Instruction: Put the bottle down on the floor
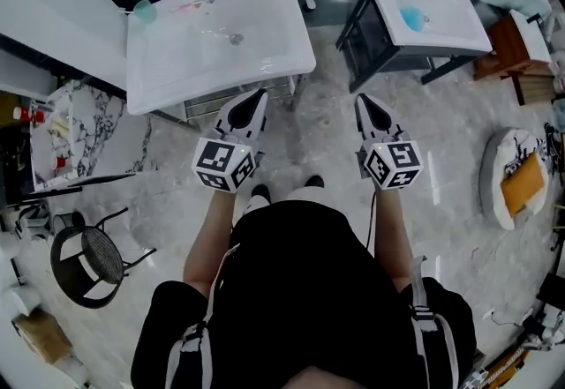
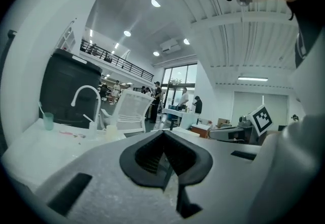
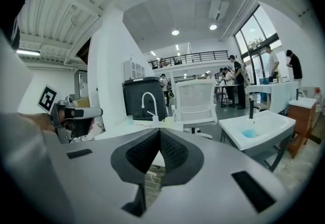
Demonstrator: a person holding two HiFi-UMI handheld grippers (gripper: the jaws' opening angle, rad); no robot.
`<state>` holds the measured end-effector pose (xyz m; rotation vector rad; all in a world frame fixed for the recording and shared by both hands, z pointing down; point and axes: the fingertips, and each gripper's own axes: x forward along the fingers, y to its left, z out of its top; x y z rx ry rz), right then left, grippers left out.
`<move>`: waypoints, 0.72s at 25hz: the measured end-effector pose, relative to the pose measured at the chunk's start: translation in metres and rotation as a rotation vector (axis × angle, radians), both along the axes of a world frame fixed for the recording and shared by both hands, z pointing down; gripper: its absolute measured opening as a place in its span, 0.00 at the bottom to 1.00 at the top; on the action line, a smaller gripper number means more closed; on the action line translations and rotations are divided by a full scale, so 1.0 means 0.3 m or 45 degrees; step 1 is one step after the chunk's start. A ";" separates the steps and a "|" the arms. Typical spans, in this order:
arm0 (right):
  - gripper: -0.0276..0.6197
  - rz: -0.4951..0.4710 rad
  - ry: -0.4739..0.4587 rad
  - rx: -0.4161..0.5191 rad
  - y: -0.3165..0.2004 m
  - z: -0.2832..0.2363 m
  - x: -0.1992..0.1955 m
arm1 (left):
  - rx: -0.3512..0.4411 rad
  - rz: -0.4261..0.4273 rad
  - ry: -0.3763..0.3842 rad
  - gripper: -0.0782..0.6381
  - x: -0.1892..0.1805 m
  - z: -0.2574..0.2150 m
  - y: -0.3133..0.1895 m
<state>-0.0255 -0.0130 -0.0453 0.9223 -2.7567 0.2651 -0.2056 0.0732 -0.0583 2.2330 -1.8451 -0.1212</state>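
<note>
Head view, left to right: my left gripper [image 1: 259,96] sits mid-frame below the white rectangular washbasin [image 1: 177,61], its jaws pressed together on nothing. My right gripper [image 1: 362,101], centre-right, is likewise closed and empty. Both seem parked ahead of the body, ready for work. I find no bottle in any view. Nothing readable, only the black-and-white marker cubes [image 1: 225,165].

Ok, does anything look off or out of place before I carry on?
Nothing looks spilled or toppled. The odd part is that the left tool and right tool are both shut and empty, and I can't spot a bottle anywhere. There's also a blue patch in the smaller sink, and I can't tell what it is.
</note>
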 end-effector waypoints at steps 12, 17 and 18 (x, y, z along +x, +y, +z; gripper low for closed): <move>0.05 -0.233 -0.016 0.021 0.243 -0.021 -0.463 | -0.019 -0.239 -0.007 0.13 -0.413 0.012 0.344; 0.05 -0.304 -0.023 0.027 0.337 -0.027 -0.592 | -0.025 -0.290 0.005 0.13 -0.511 0.036 0.422; 0.05 -0.315 -0.024 0.026 0.356 -0.027 -0.608 | -0.027 -0.294 0.008 0.14 -0.520 0.040 0.434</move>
